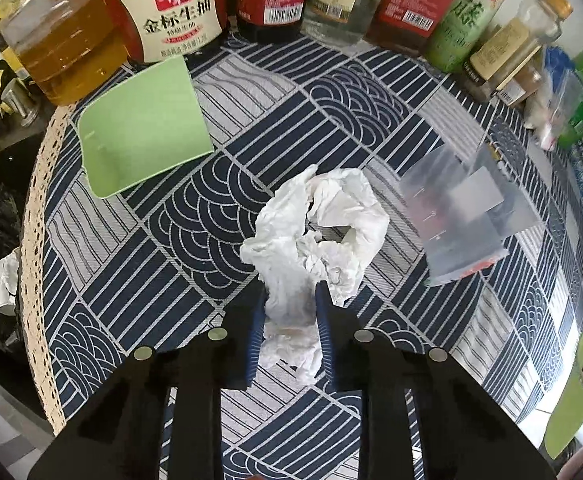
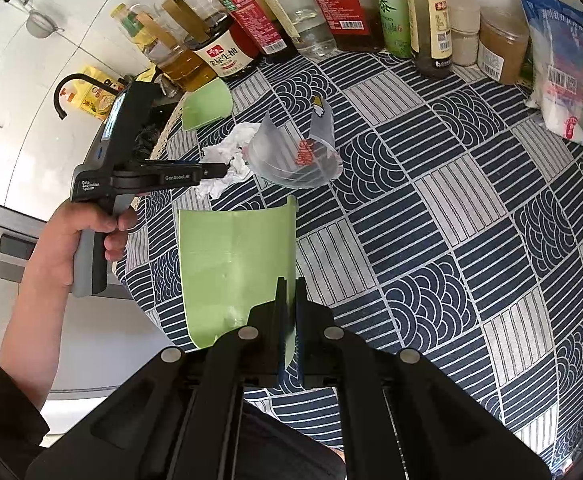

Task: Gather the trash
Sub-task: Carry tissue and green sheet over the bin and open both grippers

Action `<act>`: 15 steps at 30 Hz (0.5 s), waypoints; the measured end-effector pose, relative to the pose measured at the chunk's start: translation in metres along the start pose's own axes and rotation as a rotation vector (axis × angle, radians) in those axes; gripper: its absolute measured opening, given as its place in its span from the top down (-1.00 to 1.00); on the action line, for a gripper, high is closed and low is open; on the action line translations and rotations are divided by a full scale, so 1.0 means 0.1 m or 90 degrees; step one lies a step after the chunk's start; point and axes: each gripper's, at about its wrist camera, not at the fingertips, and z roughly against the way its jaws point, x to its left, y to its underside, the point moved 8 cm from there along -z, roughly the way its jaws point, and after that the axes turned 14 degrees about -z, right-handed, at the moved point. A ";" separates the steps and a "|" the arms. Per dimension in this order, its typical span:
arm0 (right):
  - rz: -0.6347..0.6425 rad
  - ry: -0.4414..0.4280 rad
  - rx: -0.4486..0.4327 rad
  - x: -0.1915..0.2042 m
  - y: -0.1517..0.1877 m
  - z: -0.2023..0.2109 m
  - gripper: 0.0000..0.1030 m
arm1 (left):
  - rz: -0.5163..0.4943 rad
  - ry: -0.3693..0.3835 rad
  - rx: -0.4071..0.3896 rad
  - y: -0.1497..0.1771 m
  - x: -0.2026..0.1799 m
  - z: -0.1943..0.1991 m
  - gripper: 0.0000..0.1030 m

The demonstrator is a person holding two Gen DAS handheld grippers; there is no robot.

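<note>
Lifting now, your left gripper (image 1: 289,312) pinches only the crumpled tissue's (image 1: 315,224) tail, so it may tear. Your right gripper (image 2: 290,312) clamps the green shard (image 2: 235,264); tilting could slip it.

Crumpled paper tissue (image 1: 315,220), seemingly matt cloth (image 1: 251,128)

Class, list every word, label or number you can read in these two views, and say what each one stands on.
"金标生抽": front label of the soy sauce bottle.
"GenRobot.AI": side of the left gripper.
"Data Acquisition System": the left gripper's body.
"藤": green bottle.
Barcodes, red bottle labels, spice jars and the red print on the clear plastic cup: too small or blurred.
</note>
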 end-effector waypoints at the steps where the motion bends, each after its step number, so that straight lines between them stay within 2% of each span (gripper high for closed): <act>1: 0.005 -0.001 -0.001 0.02 -0.01 0.00 0.92 | 0.002 0.000 -0.005 0.01 0.00 0.02 0.57; 5: 0.020 -0.010 -0.006 0.12 -0.02 -0.05 0.92 | 0.013 0.001 -0.021 0.09 0.03 0.14 0.60; 15: 0.060 -0.032 -0.002 0.56 0.00 -0.34 0.91 | 0.003 -0.047 -0.089 0.33 0.22 0.72 0.61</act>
